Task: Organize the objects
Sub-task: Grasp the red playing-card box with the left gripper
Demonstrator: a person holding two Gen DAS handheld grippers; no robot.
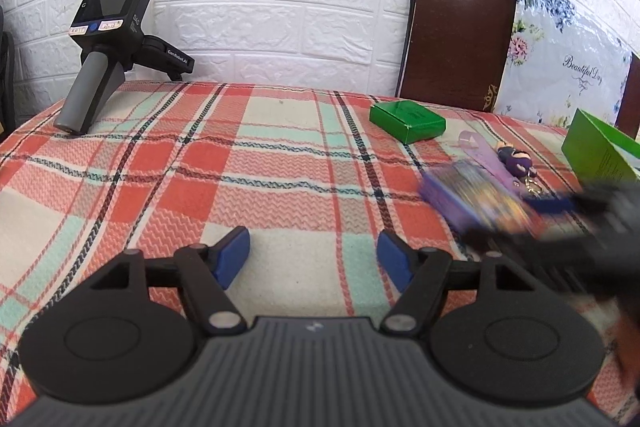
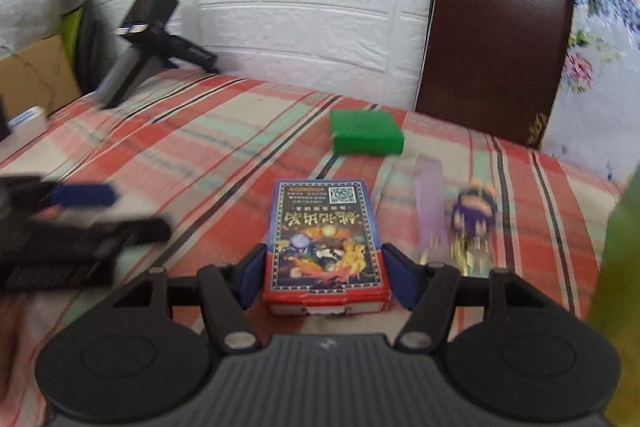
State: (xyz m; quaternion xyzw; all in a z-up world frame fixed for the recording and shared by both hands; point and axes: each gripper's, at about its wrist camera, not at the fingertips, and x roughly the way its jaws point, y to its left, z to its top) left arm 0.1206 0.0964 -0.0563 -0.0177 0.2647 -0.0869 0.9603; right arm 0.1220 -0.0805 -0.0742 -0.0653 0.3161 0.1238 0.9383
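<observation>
We have the card box [image 2: 326, 247] pinched between the pads of the right gripper [image 2: 324, 273], low in the centre of the right wrist view, and it seems to sit just above the plaid table [image 1: 200, 163], though blur makes contact hard to judge. We judge it light, stiff cardboard with slick printed faces, so holding the long sides near the middle suits it. Our left gripper [image 1: 314, 261] is spread and empty. The green box [image 1: 407, 119] lies upper right, with the purple keychain [image 1: 516, 161] near it
</observation>
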